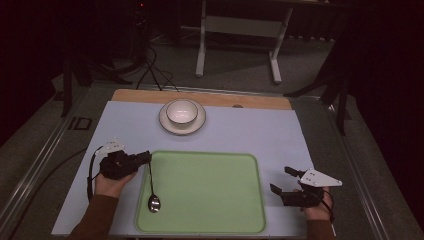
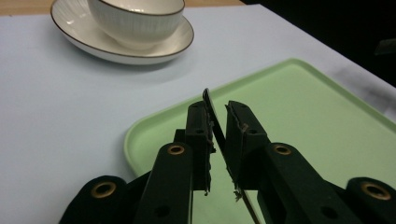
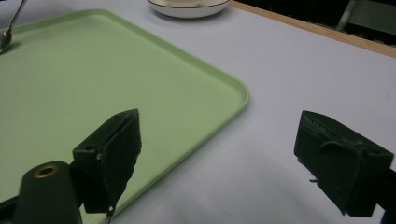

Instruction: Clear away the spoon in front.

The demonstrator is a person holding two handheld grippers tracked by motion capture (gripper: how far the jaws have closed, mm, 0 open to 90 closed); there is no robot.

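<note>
Spoon [image 1: 152,192] handle clenched by left gripper [image 1: 146,156] at tray's [image 1: 210,200] nine o'clock edge, right gripper [image 1: 281,180] released at three o'clock

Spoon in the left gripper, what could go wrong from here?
1. The left gripper pinches the spoon only at the handle tip, with the jaws on its thin edges, so it might twist or slip.
2. Its bowl end rests on the tray; lifting or dragging could swing it.
3. The bowl sits on a plate; a hard drop could jolt them.
</note>
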